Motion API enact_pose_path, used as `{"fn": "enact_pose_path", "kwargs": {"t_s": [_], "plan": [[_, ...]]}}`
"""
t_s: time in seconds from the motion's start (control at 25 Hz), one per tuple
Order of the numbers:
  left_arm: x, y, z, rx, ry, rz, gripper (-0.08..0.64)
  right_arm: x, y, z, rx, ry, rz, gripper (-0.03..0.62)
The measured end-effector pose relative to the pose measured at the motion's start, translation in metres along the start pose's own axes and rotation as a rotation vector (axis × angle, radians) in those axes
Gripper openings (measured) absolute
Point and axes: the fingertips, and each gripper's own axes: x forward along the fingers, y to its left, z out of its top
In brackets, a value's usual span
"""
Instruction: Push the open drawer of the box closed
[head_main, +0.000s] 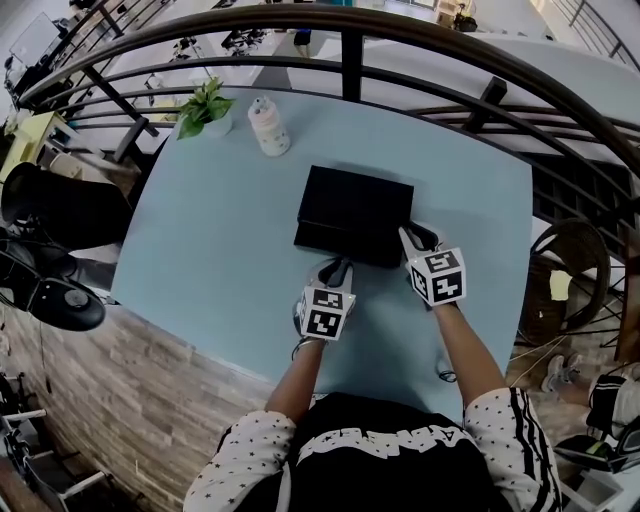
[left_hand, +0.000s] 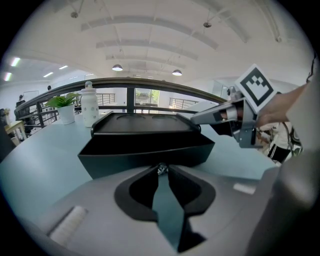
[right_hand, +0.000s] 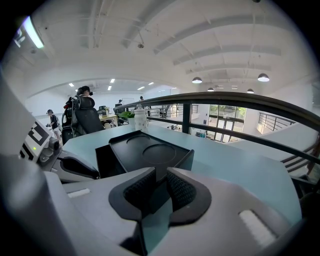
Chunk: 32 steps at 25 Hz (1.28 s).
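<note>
Star-dotted sleeves (head_main: 240, 450) (white), grey left gripper (head_main: 341, 268), right gripper (head_main: 414, 238)

Right gripper (head_main: 412, 238) covering drawer (head_main: 340, 243) near-right corner in head view. Drawer front wall hiding its inside in left gripper view. Bottom edge cutting off person (head_main: 400, 460). Distant figures (right_hand: 82, 95) showing too small to tell.

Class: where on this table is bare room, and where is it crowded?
Free: the table left of the black box, and right of it. Crowded: its near side, with the left gripper and right gripper; plant and bottle far left.
</note>
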Motion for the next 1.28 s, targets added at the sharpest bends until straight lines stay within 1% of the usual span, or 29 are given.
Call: {"fn": "enact_pose_path", "kwargs": {"t_s": [1.28], "plan": [[0.020, 0.005, 0.023, 0.016, 0.000, 0.006, 0.000, -0.007, -0.001, 0.002, -0.008, 0.001, 0.009, 0.052]]}}
